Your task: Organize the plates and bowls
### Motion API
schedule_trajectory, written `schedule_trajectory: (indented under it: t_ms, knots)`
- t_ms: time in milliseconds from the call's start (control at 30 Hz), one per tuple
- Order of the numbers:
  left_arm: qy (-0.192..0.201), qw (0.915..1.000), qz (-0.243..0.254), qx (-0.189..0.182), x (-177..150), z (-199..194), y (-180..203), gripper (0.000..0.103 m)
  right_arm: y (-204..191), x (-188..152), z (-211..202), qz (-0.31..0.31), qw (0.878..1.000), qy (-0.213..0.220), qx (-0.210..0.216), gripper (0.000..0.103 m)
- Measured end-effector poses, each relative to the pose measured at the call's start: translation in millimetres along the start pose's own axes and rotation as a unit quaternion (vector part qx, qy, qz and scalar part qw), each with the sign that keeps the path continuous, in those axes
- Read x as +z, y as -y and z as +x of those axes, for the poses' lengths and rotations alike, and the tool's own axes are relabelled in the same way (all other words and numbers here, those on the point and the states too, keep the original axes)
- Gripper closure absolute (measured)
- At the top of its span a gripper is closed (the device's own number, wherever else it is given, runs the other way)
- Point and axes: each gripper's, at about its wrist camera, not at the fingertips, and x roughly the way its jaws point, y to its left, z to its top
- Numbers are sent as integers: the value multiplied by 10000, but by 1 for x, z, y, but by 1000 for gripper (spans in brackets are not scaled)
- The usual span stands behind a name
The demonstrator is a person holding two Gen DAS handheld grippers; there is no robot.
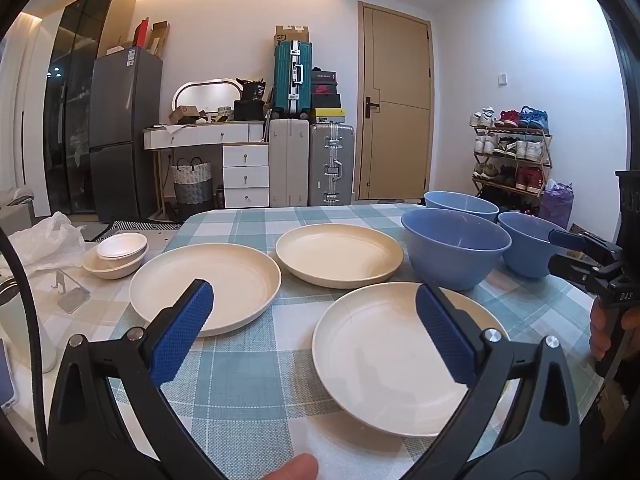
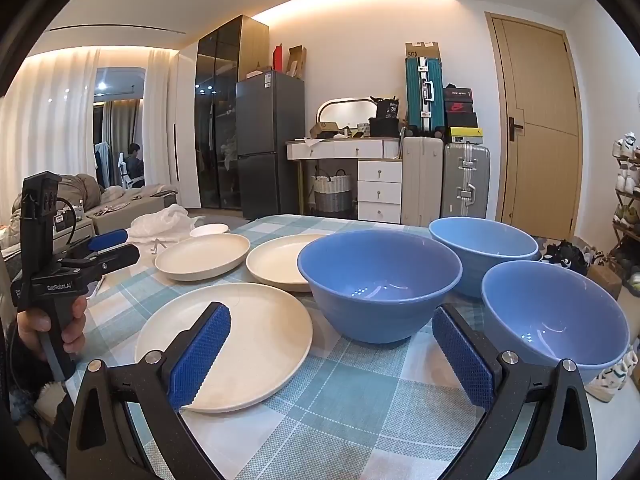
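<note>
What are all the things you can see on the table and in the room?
plates: three, cream, spread on the table's left half
bowls: three, blue, grouped at the right
small bowls: two, white, stacked at the far left
tablecloth: one, teal and white check, over the table
suitcases: three, teal, beige, silver, by the wall
fridge: one, grey, far left
shoe rack: one, right of the door
left gripper: open, empty
right gripper: open, empty
</note>
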Motion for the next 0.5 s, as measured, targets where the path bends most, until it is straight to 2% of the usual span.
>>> schedule_trajectory:
  t_ms: [500]
  knots:
    - [2,10000,6,-22,-1,-6,-8,2,0,1,2,-13,10000,36,-9,0]
